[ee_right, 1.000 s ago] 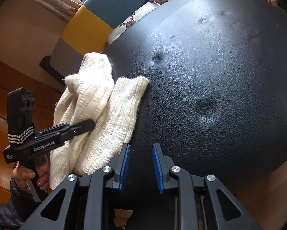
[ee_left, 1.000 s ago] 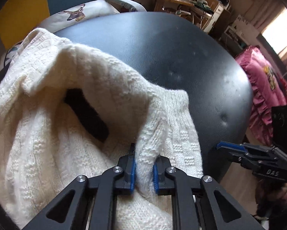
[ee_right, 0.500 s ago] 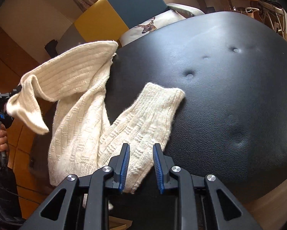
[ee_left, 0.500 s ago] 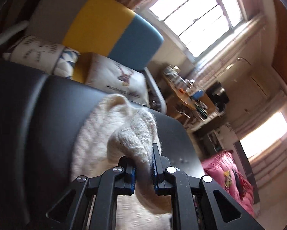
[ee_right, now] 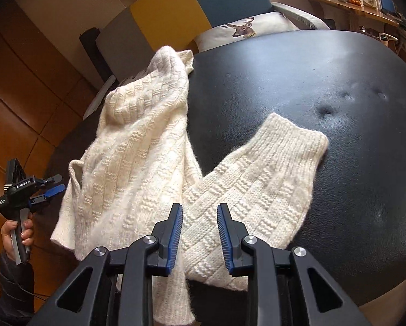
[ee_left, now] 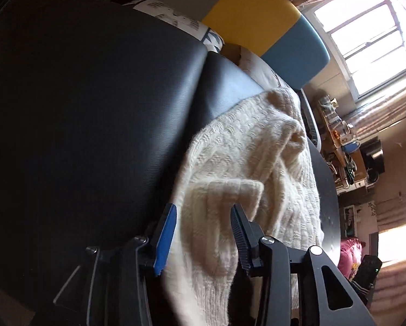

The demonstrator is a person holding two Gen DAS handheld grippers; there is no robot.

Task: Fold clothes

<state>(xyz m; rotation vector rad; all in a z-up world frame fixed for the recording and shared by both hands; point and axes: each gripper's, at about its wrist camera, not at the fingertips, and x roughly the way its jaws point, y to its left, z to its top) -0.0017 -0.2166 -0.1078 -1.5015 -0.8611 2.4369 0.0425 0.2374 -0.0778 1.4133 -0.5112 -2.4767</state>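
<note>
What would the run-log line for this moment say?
task: fold clothes | left gripper: jaws opening, sweater between them | right gripper: open over sleeve | surface: black cushion

Sweater (ee_right: 137, 163) on ottoman (ee_right: 325, 81), sleeve (ee_right: 251, 184) ahead of right gripper (ee_right: 198, 233) fingers. Cuff (ee_left: 216, 203) btwn opening left gripper (ee_left: 203, 233) fingers, untouched. Chair (ee_right: 175, 19) behind ottoman.

The right hand-held gripper (ee_right: 198, 233) is black with silver screws and ribbed blue pads. The left hand-held gripper (ee_right: 49, 187) carries white "GenRobot.AI" lettering, white stripes and a grey handle. A dark padded sleeve (ee_right: 10, 282) shows.
</note>
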